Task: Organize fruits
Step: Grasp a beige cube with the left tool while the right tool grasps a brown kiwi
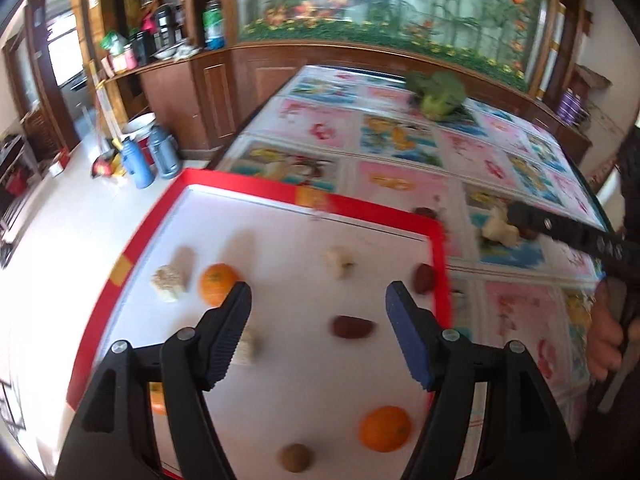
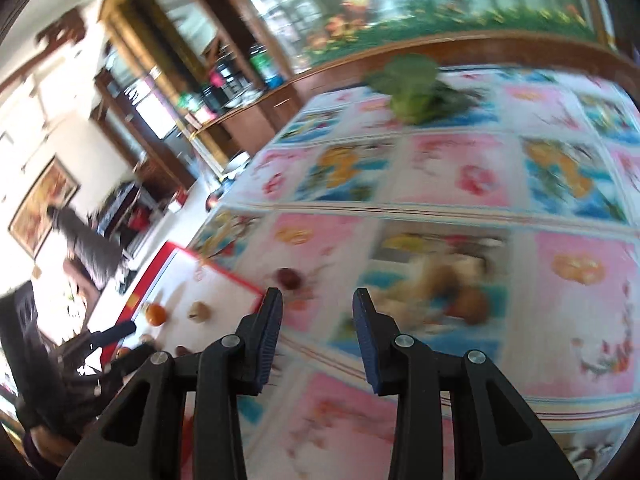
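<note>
The left gripper [image 1: 318, 304] is spread wide and holds nothing; it hangs over the white mat with the red border [image 1: 438, 256]. Between its two fingers, a little toward 4 o'clock from the middle, lies a red date [image 1: 353, 327]. The long axis of this date runs from 9 to 3 o'clock, so across the gap, and I judge the fingers would meet its two ends unless the wrist turns (a quarter turn would take it across the short side). At 10 o'clock, touching the left fingertip [image 1: 236, 300] in the picture, is an orange [image 1: 218, 284], and beyond it a pale puffed cake [image 1: 170, 282]. At 12 o'clock is a pale chunk [image 1: 339, 262], at 2 o'clock a second date [image 1: 424, 278] near the border. Below, at 5 o'clock, sit another orange [image 1: 385, 428] and a brown round fruit [image 1: 294, 457].

The right gripper [image 2: 318, 320] is also spread, empty, over the patterned tablecloth [image 2: 460, 184]. A dark red fruit [image 2: 287, 279] lies off the mat at 11 o'clock from it, and blurred pale and brown pieces [image 2: 460, 292] at 2 o'clock. A broccoli [image 2: 412, 88] stands far at 12 o'clock. For the date on the mat the left gripper is clearly nearer; for the loose fruits on the cloth, the right.
</note>
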The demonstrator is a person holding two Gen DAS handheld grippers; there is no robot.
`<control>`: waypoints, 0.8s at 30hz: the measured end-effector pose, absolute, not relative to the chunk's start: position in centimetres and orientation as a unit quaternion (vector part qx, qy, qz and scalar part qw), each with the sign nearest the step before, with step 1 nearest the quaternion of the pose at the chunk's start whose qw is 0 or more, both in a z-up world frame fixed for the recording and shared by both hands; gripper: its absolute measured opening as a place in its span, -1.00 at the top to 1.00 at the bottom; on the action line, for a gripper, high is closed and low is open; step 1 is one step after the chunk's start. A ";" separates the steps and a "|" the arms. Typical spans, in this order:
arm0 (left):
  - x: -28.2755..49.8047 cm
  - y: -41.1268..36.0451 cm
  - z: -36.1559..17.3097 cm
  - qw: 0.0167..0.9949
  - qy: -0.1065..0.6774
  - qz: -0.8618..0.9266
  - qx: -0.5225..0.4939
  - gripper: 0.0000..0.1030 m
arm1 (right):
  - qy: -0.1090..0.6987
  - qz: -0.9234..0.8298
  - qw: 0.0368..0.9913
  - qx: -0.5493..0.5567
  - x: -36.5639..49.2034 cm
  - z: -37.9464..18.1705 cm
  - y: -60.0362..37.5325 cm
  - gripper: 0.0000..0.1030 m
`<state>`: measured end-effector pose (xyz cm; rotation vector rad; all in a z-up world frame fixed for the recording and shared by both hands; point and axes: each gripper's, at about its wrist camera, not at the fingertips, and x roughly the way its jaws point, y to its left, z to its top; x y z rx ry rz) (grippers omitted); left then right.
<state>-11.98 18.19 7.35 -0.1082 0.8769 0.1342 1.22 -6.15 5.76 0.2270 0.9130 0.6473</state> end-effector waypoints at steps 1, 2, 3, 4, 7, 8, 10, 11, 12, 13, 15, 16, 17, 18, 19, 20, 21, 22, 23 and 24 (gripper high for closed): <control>-11.8 17.3 7.4 0.902 0.425 0.057 -0.048 -0.37 | 0.438 0.301 0.839 0.112 1.5 5.5 -7.1 0.31; -11.6 16.2 7.4 0.901 0.428 0.046 -0.042 -0.37 | 0.442 0.291 0.841 0.115 1.7 5.3 -8.0 0.31; -11.4 15.2 7.3 0.900 0.432 0.033 -0.039 -0.37 | 0.445 0.283 0.841 0.116 1.9 5.1 -8.6 0.30; -11.3 14.3 7.2 0.900 0.434 0.023 -0.036 -0.37 | 0.453 0.279 0.838 0.119 2.2 4.7 -9.2 0.30; -10.9 11.9 7.0 0.897 0.441 0.000 -0.021 -0.37 | 0.478 0.277 0.822 0.139 3.1 3.6 -10.5 0.31; -10.8 11.2 6.9 0.896 0.444 -0.008 -0.018 -0.37 | 0.484 0.280 0.817 0.141 3.3 3.3 -10.7 0.31; -10.8 9.9 6.5 0.893 0.450 -0.025 -0.017 -0.37 | 0.494 0.281 0.812 0.138 3.4 2.9 -10.7 0.31; -10.7 9.3 6.4 0.891 0.453 -0.031 -0.015 -0.37 | 0.498 0.280 0.811 0.127 3.3 2.8 -10.4 0.31; -10.7 8.6 6.2 0.889 0.457 -0.038 -0.012 -0.37 | 0.501 0.278 0.811 0.116 3.1 2.6 -10.4 0.31; -10.7 8.1 6.0 0.887 0.460 -0.043 -0.009 -0.37 | 0.506 0.276 0.811 0.097 3.0 2.5 -10.1 0.31; -10.9 7.2 5.5 0.883 0.466 -0.056 -0.008 -0.37 | 0.513 0.273 0.811 0.069 2.6 2.2 -10.0 0.31; -11.1 6.8 5.3 0.881 0.469 -0.063 -0.007 -0.37 | 0.515 0.273 0.811 0.058 2.5 2.1 -10.0 0.30; -11.3 6.4 5.1 0.879 0.472 -0.069 -0.005 -0.37 | 0.515 0.272 0.811 0.048 2.4 2.1 -10.1 0.30; -11.4 6.0 4.8 0.877 0.475 -0.074 -0.002 -0.37 | 0.513 0.270 0.813 0.042 2.3 2.0 -10.2 0.30; -11.5 5.6 4.6 0.875 0.478 -0.081 0.001 -0.37 | 0.510 0.267 0.817 0.038 2.3 2.1 -10.5 0.30; -11.6 5.2 4.3 0.872 0.481 -0.087 0.004 -0.37 | 0.505 0.261 0.822 0.037 2.3 2.2 -10.8 0.30; -11.6 5.1 4.1 0.870 0.484 -0.097 0.008 -0.37 | 0.503 0.256 0.825 0.037 2.3 2.2 -11.0 0.30; -11.5 4.9 3.9 0.868 0.487 -0.099 0.009 -0.37 | 0.500 0.249 0.829 0.037 2.4 2.2 -11.2 0.30; -11.4 4.9 3.7 0.867 0.488 -0.098 0.009 -0.37 | 0.496 0.240 0.833 0.037 2.5 2.2 -11.4 0.30; -11.3 5.0 3.7 0.867 0.488 -0.097 0.009 -0.37 | 0.490 0.226 0.841 0.037 2.7 2.3 -11.6 0.30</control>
